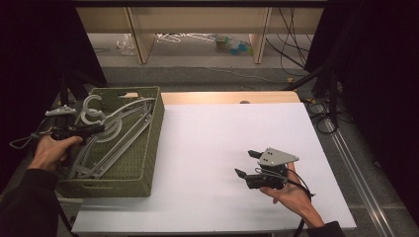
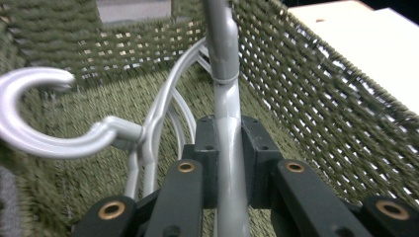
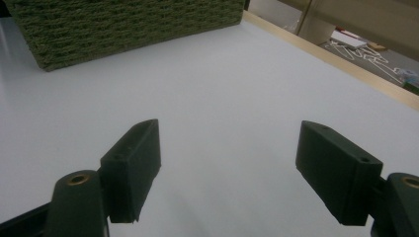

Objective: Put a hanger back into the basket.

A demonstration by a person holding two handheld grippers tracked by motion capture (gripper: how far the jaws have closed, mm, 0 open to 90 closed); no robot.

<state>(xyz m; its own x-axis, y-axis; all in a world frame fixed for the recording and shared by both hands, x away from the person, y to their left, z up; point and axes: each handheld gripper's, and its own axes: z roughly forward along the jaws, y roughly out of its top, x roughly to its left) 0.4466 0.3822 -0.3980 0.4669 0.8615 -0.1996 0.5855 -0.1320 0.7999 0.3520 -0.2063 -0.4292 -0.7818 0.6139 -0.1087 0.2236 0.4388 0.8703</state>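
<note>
Left gripper (image 2: pixel 230 163) sits inside the olive-green woven rectangular basket (image 1: pixel 154 129), jaws clamped on the grey plastic bar of a light-grey plastic clothes hanger (image 2: pixel 228 98). I have it pinched on a straight stretch of the bar, probably because that narrow section gives the pads a firm hold, while the hook would be harder to pinch. In the left gripper view the held bar runs straight up between the jaws toward the basket's far wall.

Right gripper (image 1: pixel 253 165) rests low over the white table top (image 1: pixel 217 143), well apart from the basket, jaws wide apart with nothing between them. My guess is it waits there to take or steady the hanger once that clears the rim.

Basket contents: several grey hangers lying stacked and overlapping, arms crossing, and I can't get an exact count. A second hanger's curved hook (image 2: pixel 34 111) sits just beside the held one, near enough to snag on the way out. The basket stands at the table's left edge.
</note>
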